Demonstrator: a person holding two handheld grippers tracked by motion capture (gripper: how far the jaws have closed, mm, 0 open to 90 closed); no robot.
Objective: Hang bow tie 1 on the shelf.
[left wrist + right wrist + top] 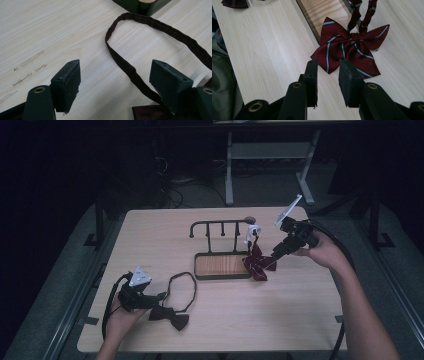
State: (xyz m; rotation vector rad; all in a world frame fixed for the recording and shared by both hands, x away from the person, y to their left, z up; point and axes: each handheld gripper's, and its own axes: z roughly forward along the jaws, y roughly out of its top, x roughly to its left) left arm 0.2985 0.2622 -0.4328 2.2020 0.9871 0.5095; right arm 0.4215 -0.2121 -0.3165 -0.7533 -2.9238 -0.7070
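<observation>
We see a dark red bow tie with white-and-navy stripes, a plain dark brown bow tie, black jaws.

The left gripper rises from the bottom of the frame with its two dark jaws wide apart and nothing pressed between them. Under them is the pale wooden bench. A dark brown strap loops from the upper middle down between the jaws, passing just beside the right one. A dark tray corner sits at the top edge.
</observation>
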